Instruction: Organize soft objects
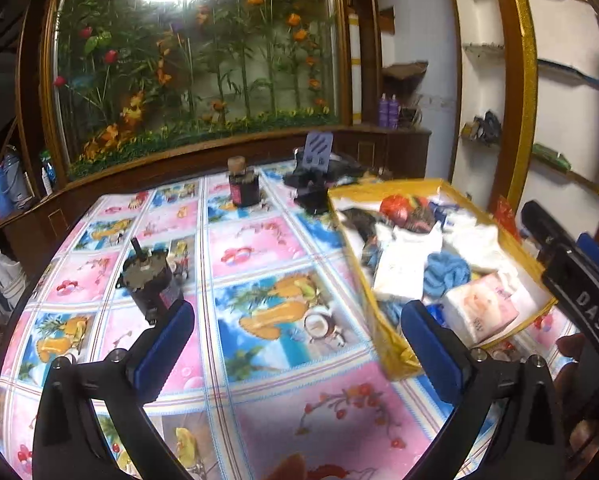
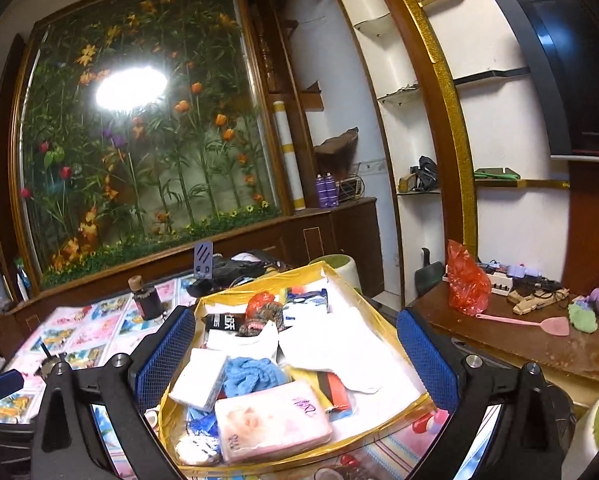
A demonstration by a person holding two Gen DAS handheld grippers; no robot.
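Note:
A yellow-rimmed clear bag (image 1: 383,344) (image 2: 383,316) lies open on the patterned tablecloth, filled with soft things: a pink tissue pack (image 2: 271,420) (image 1: 481,306), a blue cloth (image 2: 251,374) (image 1: 445,274), white cloths (image 2: 335,344) and a white packet (image 2: 199,380). My left gripper (image 1: 299,340) is open over bare tablecloth left of the bag, nothing between its blue pads. My right gripper (image 2: 295,356) is open above the bag, its pads apart and touching nothing. The right gripper's black body (image 1: 579,280) shows at the right edge of the left wrist view.
A black jar with a pump top (image 1: 151,280) stands near the left pad. A dark corked bottle (image 1: 243,188) and a black phone stand (image 1: 315,168) sit farther back. A wooden side counter (image 2: 519,340) holds a red plastic bag (image 2: 467,280), a pink swatter (image 2: 531,324) and toys.

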